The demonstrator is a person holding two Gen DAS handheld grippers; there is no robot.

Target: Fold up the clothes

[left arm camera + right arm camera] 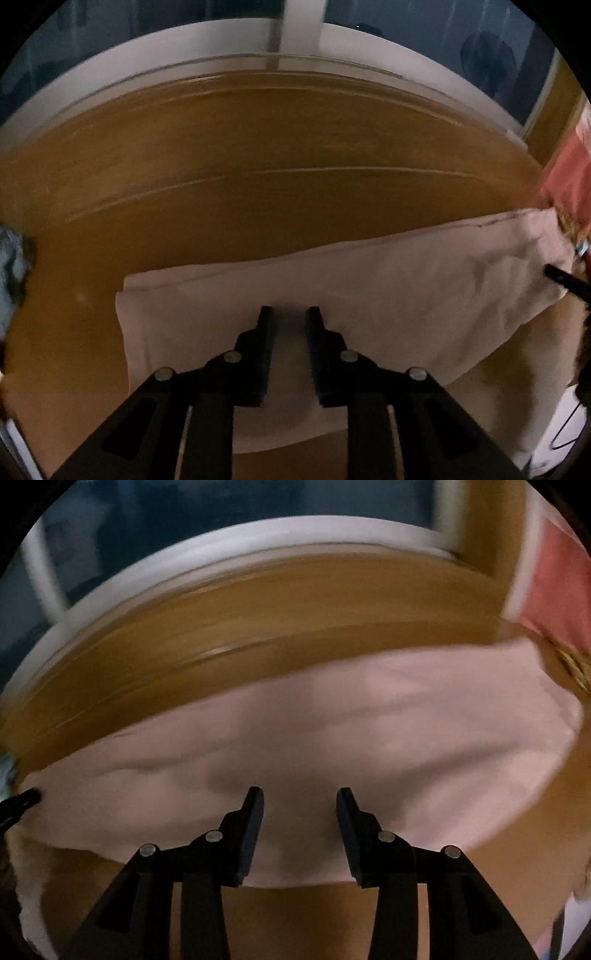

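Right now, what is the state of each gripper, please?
Left gripper: jaws slightly apart over the folded pale cloth, gripping nothing.
Right gripper: open above the same cloth, holding nothing.

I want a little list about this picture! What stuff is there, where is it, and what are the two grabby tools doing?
table: brown wooden table, white edge at the far side
main cloth: pale pink cloth, folded, lying flat on the table
other cloth: red cloth at the right edge; blue-grey cloth at the left edge
left tool: left tool above the pink cloth, jaws slightly apart, gripping nothing
right tool: right tool above the pink cloth, jaws wide apart, gripping nothing
sharpness: right view blurry
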